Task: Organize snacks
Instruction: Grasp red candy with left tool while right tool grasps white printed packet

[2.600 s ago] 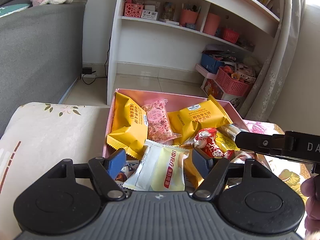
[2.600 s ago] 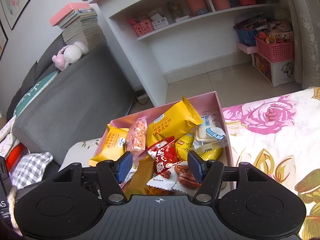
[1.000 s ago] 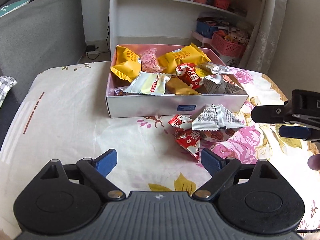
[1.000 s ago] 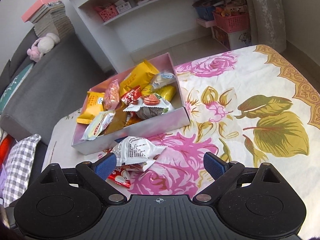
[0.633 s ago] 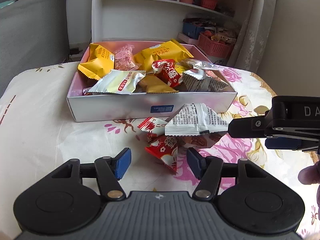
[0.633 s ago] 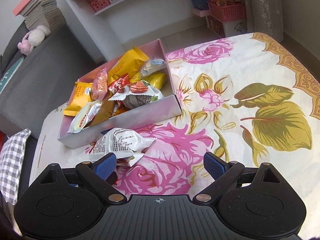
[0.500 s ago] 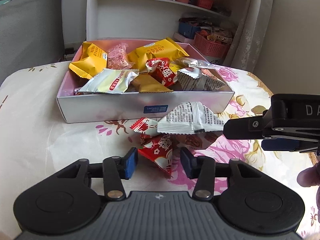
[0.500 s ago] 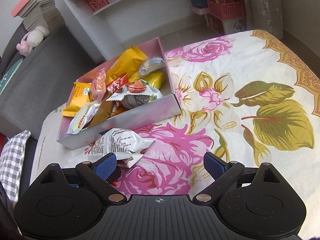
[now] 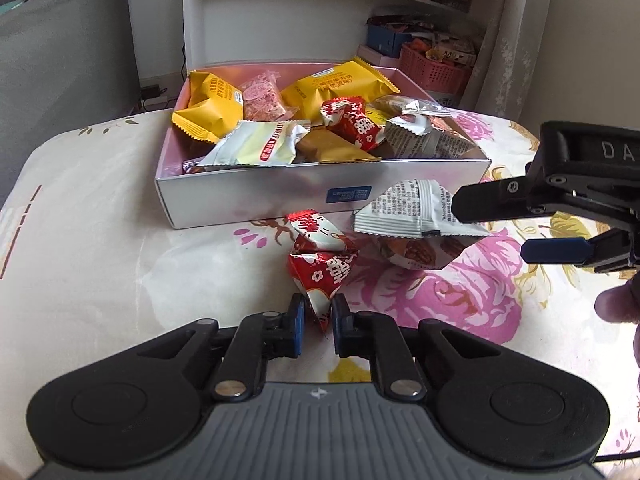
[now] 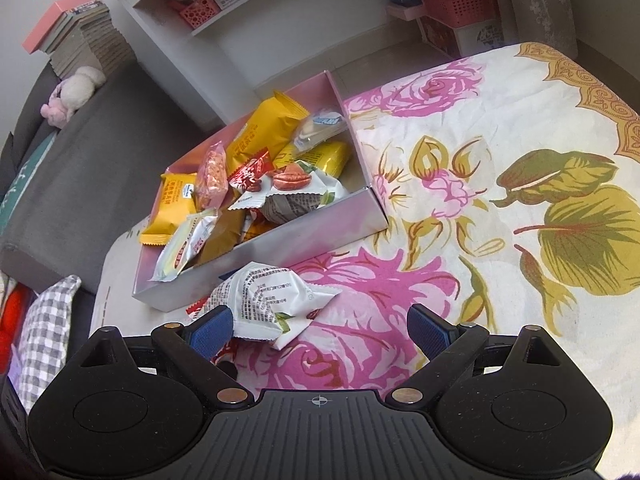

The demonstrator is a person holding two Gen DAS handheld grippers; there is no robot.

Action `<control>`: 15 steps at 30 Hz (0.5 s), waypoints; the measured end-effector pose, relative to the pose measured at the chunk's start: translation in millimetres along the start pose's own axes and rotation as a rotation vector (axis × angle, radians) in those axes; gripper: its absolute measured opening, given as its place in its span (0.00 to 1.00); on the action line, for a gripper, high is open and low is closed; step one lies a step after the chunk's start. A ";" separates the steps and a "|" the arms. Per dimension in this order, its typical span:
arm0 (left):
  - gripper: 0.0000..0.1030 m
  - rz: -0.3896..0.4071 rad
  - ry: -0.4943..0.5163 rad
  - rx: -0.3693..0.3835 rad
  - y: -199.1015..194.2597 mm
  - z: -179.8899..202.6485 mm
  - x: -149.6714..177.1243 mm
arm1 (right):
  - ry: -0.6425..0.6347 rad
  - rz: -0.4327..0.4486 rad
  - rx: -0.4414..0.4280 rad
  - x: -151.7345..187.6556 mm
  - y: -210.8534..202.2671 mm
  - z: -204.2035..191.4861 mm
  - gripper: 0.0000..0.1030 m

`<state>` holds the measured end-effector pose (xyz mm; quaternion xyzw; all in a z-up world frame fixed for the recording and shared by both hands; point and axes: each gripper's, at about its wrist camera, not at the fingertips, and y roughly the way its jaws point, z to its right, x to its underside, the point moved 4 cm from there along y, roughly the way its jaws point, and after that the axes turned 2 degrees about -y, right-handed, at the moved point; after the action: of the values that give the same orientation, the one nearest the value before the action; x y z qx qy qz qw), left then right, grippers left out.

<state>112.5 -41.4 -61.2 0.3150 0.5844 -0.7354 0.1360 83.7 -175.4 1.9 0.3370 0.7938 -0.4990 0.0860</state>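
Note:
A pink box (image 9: 280, 200) full of wrapped snacks sits on the flowered cloth. In front of it lie a red packet (image 9: 320, 272), a second red packet (image 9: 316, 232), a white printed packet (image 9: 404, 212) and a walnut-picture packet (image 9: 416, 252) under the white one. My left gripper (image 9: 318, 312) is shut on the near corner of the first red packet. My right gripper (image 10: 320, 330) is open just short of the white packet (image 10: 264, 296), with its left pad beside the wrapper. From the left wrist view the right gripper (image 9: 490, 227) reaches in from the right edge.
The box (image 10: 280, 248) holds yellow, white, red and pink packets. The flowered cloth (image 10: 520, 200) spreads to its right. A grey sofa (image 10: 80, 152) and a checked cushion (image 10: 44, 332) lie to the left. A white shelf unit (image 9: 280, 12) stands behind.
My left gripper's jaws came together from wide open onto the red packet's corner. Both hands drew back from over the box earlier; the right gripper stays open near the white packet.

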 end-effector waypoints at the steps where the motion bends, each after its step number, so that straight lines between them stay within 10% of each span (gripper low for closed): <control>1: 0.12 -0.002 0.001 -0.004 -2.0 -3.6 1.2 | -0.001 0.004 -0.005 -0.6 1.0 -2.4 0.93; 15: 0.16 -0.002 0.012 0.009 -17.4 -32.5 11.4 | -0.002 0.010 -0.031 -3.5 34.2 -27.4 0.93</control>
<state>103.8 -3.9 -58.6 0.3195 0.5824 -0.7361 0.1303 113.0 -144.2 -8.2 0.3389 0.7998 -0.4863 0.0944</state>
